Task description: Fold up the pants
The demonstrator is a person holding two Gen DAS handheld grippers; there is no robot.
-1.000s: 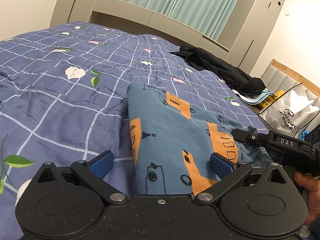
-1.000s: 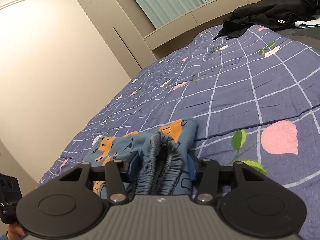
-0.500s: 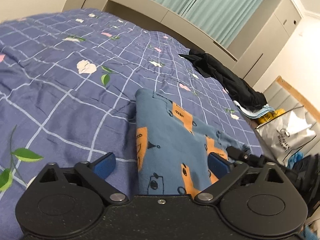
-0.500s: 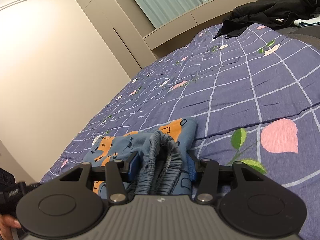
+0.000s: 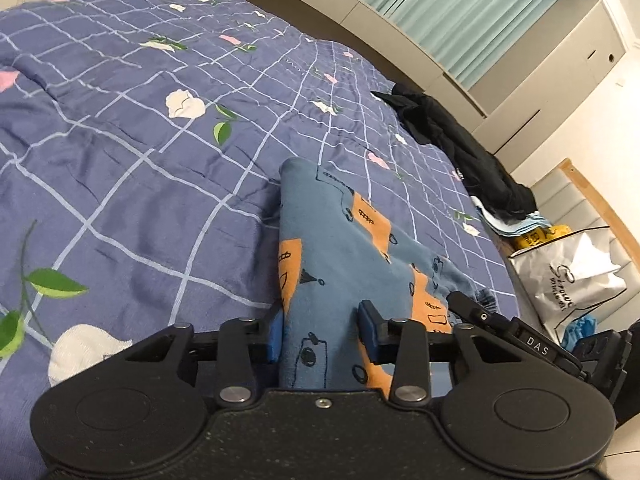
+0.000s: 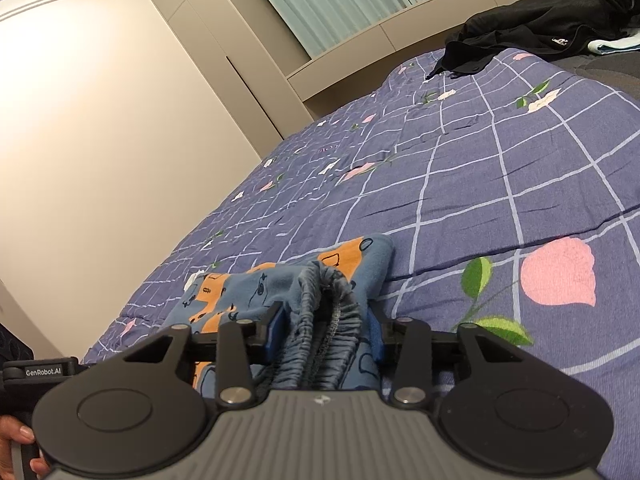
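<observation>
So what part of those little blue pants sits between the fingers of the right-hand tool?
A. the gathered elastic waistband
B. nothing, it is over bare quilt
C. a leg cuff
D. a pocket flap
A: in the right wrist view the bunched, ribbed waistband of the blue and orange pants sits between the blue pads of the right gripper, whose jaws are closing on it.

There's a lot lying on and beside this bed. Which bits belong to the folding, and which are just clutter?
Part of the job:
- blue and orange pants
- left gripper, closing on them
- right gripper, closing on the waistband

Just lying about:
- black clothes
- white bag
- floral bedspread underneath
</observation>
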